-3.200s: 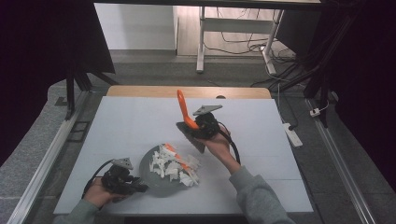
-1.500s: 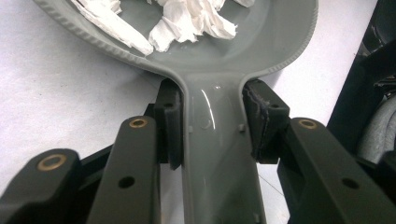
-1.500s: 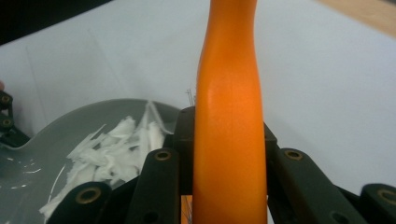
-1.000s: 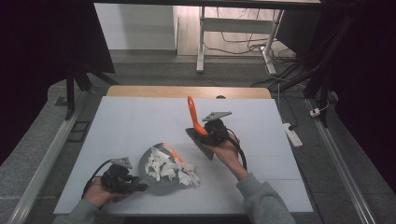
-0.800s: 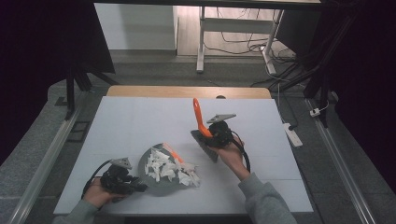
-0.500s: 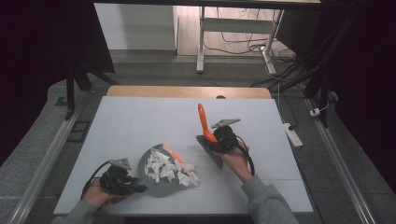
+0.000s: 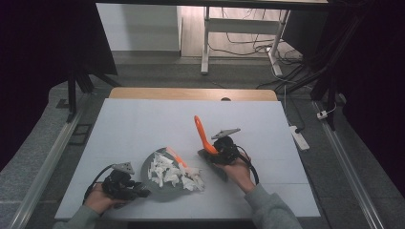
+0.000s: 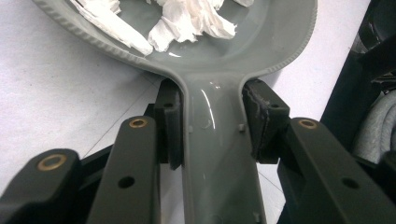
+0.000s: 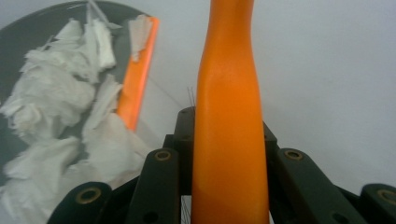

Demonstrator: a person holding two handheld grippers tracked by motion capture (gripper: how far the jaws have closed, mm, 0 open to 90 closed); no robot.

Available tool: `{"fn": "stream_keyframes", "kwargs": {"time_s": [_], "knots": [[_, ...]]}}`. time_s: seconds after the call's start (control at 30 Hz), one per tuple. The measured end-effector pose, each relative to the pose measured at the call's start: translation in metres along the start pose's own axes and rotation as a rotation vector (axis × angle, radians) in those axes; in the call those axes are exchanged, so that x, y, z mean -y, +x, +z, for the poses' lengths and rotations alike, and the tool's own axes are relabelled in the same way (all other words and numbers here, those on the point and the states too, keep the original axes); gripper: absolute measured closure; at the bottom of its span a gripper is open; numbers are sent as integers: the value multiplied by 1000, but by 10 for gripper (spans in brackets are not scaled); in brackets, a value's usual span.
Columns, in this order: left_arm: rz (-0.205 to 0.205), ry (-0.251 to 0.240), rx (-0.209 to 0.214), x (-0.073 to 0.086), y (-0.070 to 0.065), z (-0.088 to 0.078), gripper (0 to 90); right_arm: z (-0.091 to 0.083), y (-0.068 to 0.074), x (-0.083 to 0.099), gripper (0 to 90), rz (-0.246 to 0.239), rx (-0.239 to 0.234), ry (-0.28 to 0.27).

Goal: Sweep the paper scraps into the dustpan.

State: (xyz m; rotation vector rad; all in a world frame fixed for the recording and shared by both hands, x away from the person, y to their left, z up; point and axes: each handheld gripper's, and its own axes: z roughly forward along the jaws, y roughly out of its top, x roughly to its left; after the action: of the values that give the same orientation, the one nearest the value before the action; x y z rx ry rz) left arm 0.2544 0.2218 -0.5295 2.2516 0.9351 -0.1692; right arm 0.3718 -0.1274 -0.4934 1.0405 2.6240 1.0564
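While left gripper (image 7: 125, 183) clamps dustpan (image 7: 165, 191), right gripper (image 7: 224, 151) low.

glossy grey plastic dustpan (image 8: 219, 154); smooth orange plastic handle (image 9: 229, 140); crumpled white paper scraps (image 7: 174, 172).

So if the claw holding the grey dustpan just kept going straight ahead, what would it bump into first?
Probably the dustpan itself: the left claw is clamped on its handle and points into the pan, where the torn paper lies. Beyond that, depth is hard to judge.
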Motion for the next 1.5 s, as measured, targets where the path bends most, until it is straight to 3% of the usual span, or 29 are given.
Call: {"fn": "stream_keyframes", "kwargs": {"time_s": [0.3, 0.57, 0.73, 1.0, 1.1, 1.3, 1.5], "knots": [[-1, -1, -1, -1, -1, 1, 609, 11, 27, -3, 716, -52, -61, 24], [1, 1, -2, -2, -3, 2, 608, 23, 48, -9, 715, -58, -99, 26], [2, 3, -4, -2, -3, 2, 608, 27, 57, -14, 715, -29, -146, -6], [-2, 4, -3, -2, -3, 3, 608, 34, 75, -27, 715, -68, -188, -48], [-2, 3, -1, -2, -3, 3, 608, 27, 73, -30, 715, -51, -204, -86], [-1, 2, -1, -2, -3, 3, 609, 10, 57, -33, 715, -24, -173, -166], [-2, 0, 0, -1, -3, 3, 608, -4, 40, -27, 715, -9, -122, -173]]}}
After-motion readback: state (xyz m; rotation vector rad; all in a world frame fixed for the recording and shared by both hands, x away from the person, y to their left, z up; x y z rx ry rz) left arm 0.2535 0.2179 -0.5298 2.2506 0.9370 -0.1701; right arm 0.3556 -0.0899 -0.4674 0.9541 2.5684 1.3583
